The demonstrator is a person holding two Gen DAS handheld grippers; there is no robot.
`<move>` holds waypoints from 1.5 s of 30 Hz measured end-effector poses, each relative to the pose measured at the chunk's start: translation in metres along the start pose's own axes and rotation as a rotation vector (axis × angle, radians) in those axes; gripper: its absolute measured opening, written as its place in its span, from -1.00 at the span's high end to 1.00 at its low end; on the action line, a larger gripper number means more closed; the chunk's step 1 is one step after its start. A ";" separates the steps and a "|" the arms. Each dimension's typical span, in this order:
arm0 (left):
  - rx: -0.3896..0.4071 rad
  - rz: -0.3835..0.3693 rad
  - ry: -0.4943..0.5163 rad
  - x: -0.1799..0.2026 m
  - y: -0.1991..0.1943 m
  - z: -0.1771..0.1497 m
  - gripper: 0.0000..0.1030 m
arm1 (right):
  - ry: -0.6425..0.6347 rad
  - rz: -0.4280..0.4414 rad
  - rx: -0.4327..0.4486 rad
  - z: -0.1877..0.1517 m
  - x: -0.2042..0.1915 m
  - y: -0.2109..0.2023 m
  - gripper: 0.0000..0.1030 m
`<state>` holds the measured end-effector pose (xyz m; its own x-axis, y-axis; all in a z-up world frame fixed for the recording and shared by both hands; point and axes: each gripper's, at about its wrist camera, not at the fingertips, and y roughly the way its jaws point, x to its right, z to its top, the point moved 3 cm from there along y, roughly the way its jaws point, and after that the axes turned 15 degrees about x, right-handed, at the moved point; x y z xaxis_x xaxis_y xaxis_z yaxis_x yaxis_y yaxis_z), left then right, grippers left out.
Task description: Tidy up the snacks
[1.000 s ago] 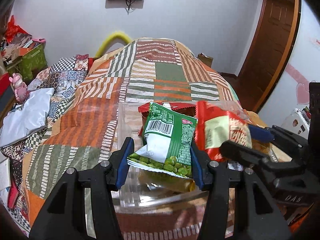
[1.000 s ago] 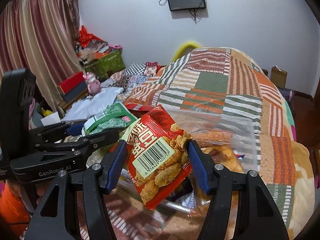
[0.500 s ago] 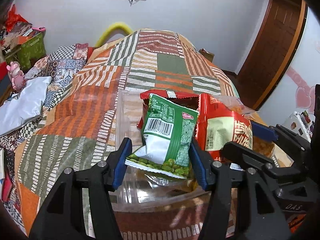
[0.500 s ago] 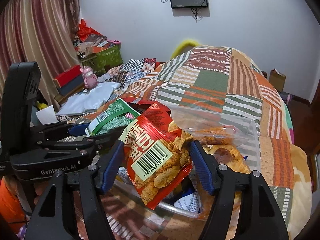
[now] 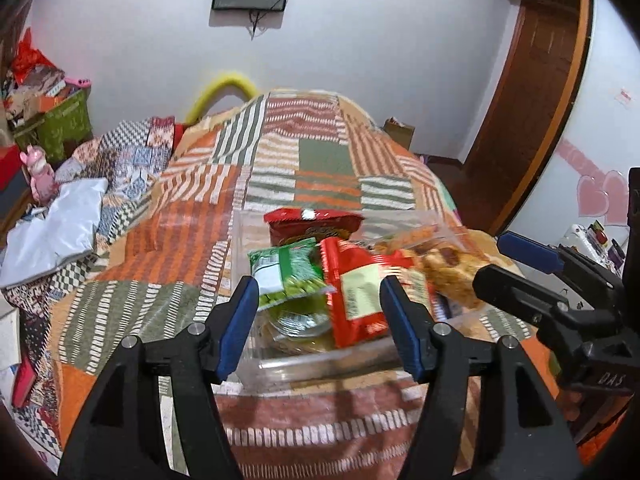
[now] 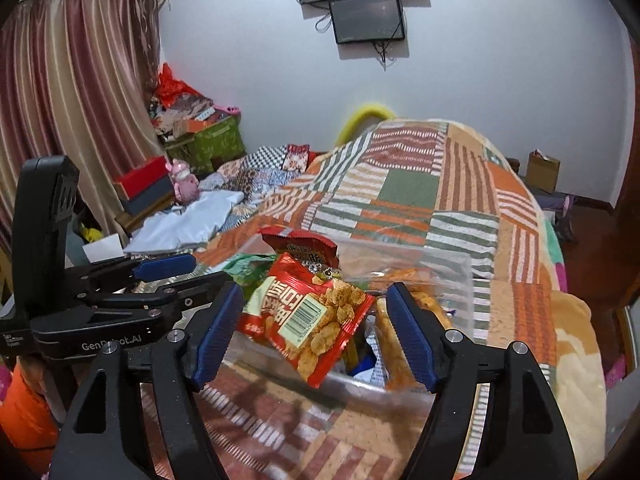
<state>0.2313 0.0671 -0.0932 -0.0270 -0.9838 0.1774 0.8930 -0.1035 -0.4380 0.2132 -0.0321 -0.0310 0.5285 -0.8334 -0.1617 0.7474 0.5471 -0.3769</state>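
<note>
We're looking at a clear plastic bin (image 5: 248,264) sitting on the near end of the bed's patchwork quilt (image 5: 304,152), and it's stuffed with snack packets. Front and centre in the right view is a red packet (image 6: 312,316), glossy, with a white barcode patch and golden fried nuggets printed on it; it lies tilted over the bin's near wall, touching neither pad. Beside it, to the left, a green pea packet (image 5: 286,276) leans in the bin, white label showing, peas pictured along its lower edge. Behind both stands another red packet (image 5: 312,224), upright against the far side. On the right of the bin we see loose-looking bags of orange fried snacks (image 5: 444,268), blurred.

Our left hand-held gripper (image 5: 316,324) is spread wide, holding nothing, its blue pads framing the bin's near wall. Our right hand-held gripper (image 6: 316,332) is spread too, with the red packet lying free between its pads.

Off to the far left, a pink figurine (image 6: 184,180) stands by a red box (image 6: 140,176).
</note>
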 end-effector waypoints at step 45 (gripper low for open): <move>0.372 0.018 0.100 0.064 -0.174 0.008 -0.90 | -0.002 -0.085 0.258 0.007 -0.027 -0.148 -0.86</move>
<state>0.0772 0.0236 0.0013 -0.0371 -0.9963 0.0779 0.9952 -0.0439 -0.0877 0.0907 -0.0900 0.0354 0.4603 -0.8770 -0.1376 0.8668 0.4775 -0.1439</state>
